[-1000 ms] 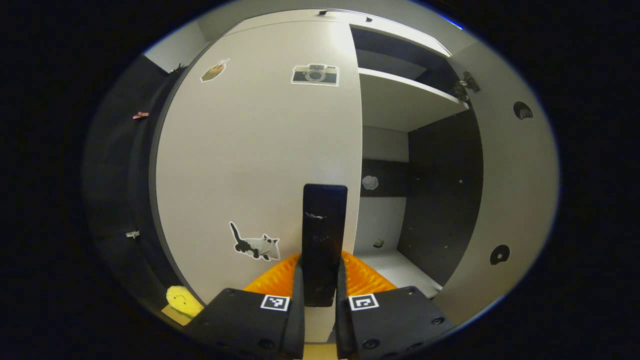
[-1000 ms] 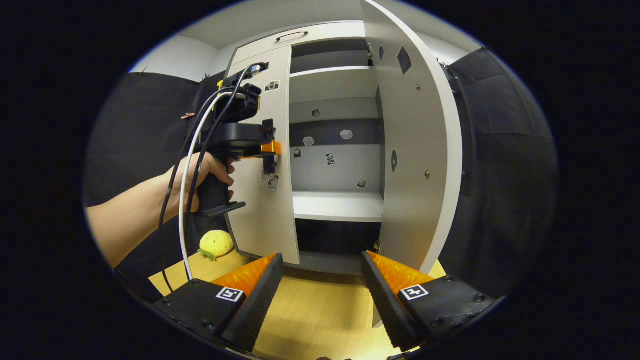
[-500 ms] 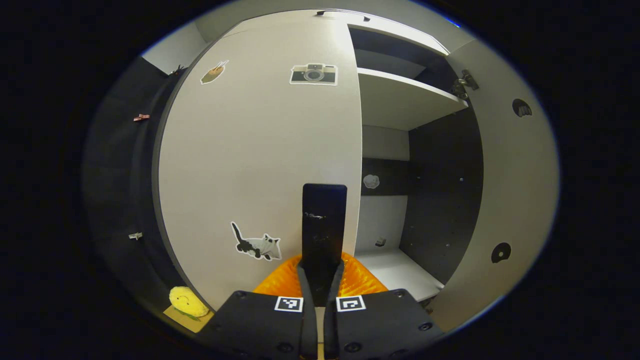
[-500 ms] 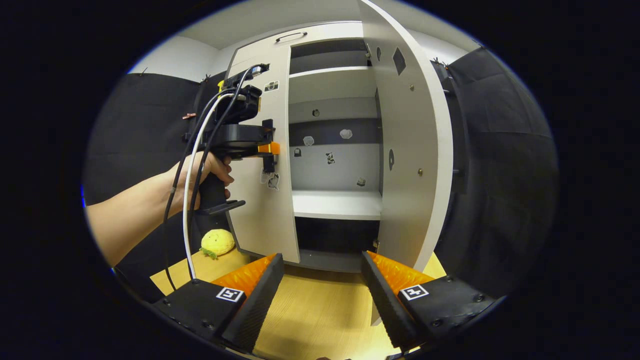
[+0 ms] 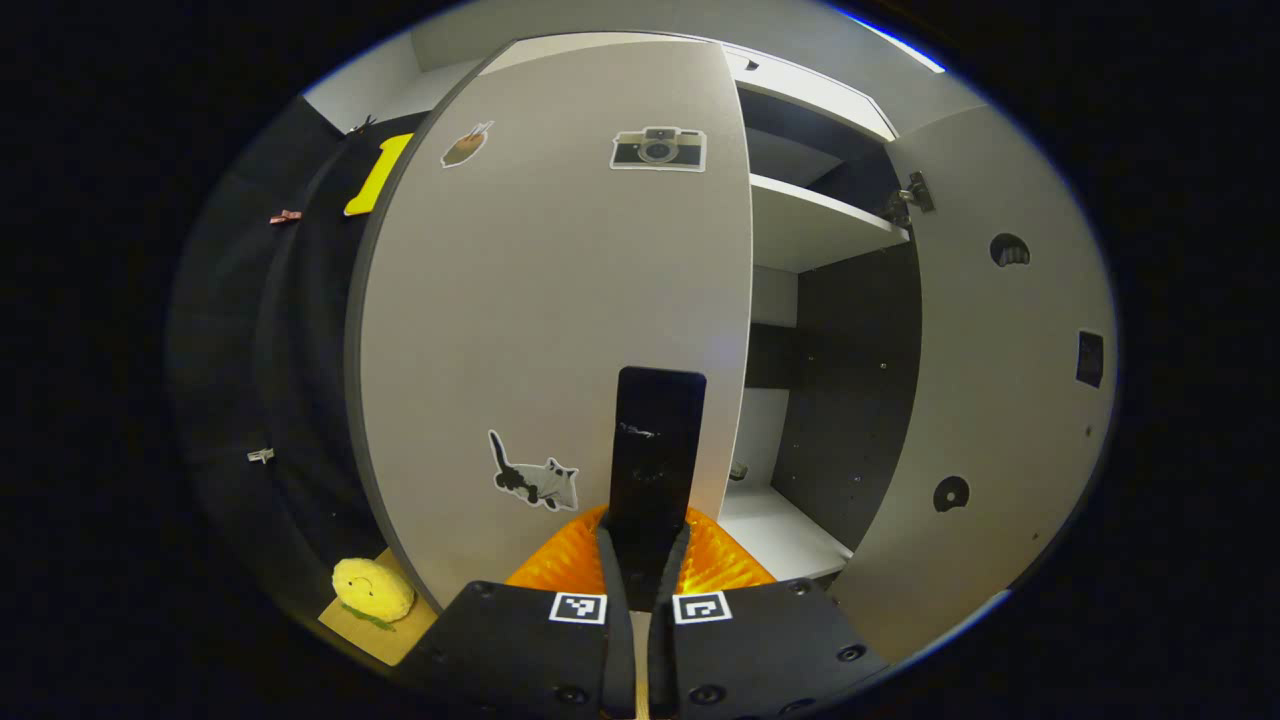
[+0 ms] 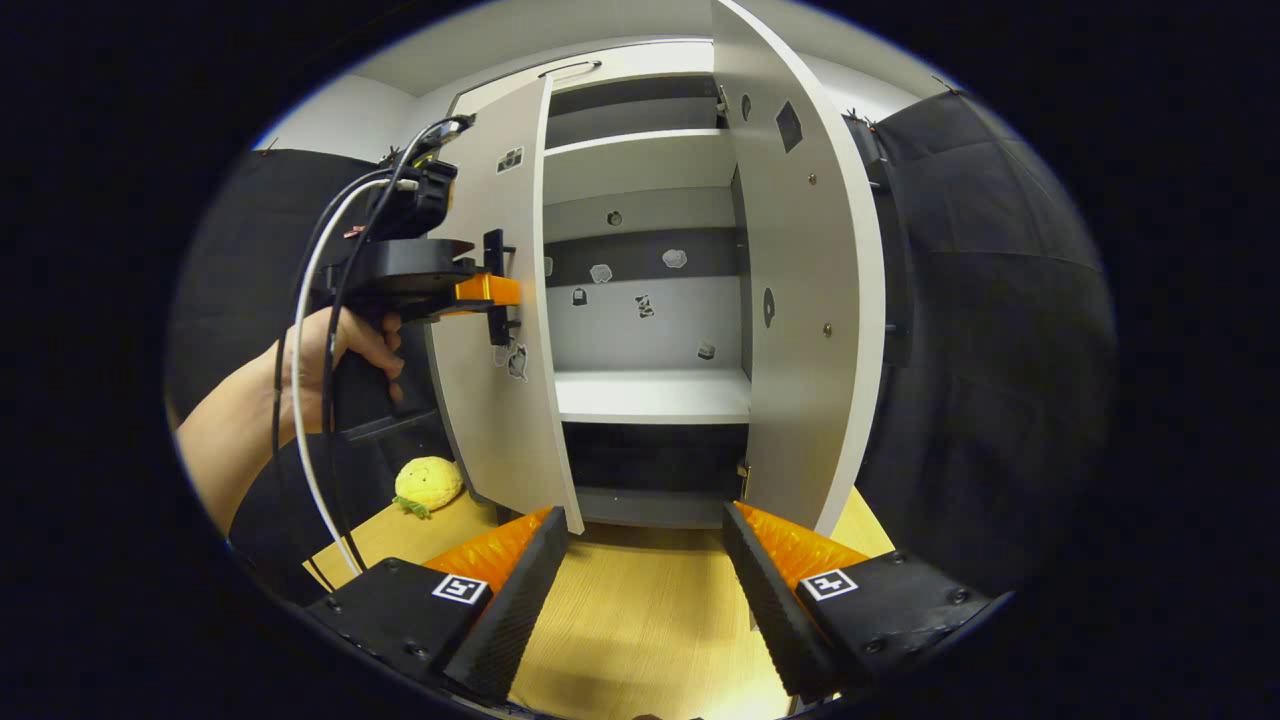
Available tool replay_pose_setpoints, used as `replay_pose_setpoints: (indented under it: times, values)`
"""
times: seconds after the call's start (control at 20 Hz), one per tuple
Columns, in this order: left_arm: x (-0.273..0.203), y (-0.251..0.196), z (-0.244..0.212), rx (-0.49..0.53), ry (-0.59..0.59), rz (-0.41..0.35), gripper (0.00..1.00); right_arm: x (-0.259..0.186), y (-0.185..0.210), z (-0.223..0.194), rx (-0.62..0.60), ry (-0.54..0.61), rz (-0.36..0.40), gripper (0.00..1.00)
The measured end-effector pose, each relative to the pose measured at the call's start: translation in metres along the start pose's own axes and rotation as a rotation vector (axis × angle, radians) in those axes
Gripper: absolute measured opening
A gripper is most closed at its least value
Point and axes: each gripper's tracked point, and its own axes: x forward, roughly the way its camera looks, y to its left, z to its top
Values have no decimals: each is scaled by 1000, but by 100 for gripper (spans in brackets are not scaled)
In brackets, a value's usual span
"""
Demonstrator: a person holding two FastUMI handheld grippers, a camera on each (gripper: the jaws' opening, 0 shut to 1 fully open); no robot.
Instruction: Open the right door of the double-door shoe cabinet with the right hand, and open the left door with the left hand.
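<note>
left gripper (image 5: 640, 560) fingers clamp the left door (image 5: 560, 300) handle (image 5: 655, 455); right gripper (image 6: 645, 565) fingers apart, showing floor (image 6: 640, 620).

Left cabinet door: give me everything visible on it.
The left door is a flat, matte off-white panel with a dark edge, swung partly open from the cabinet. Its front carries a camera sticker, a cat sticker and a small brown sticker. A black vertical handle sits near its free edge; the left tool is shut on it.
</note>
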Motion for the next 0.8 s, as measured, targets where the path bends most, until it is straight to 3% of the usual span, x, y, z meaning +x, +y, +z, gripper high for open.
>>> replay_pose_setpoints:
  times: [0.4, 0.8]
  values:
    - [-64, 27, -2, 11, -17, -74, 10, -35, 30, 3, 5, -53, -104, 97]
    - [-117, 66, 0, 36, -46, -66, 10, -59, 45, 2, 7, -99, -185, 97]
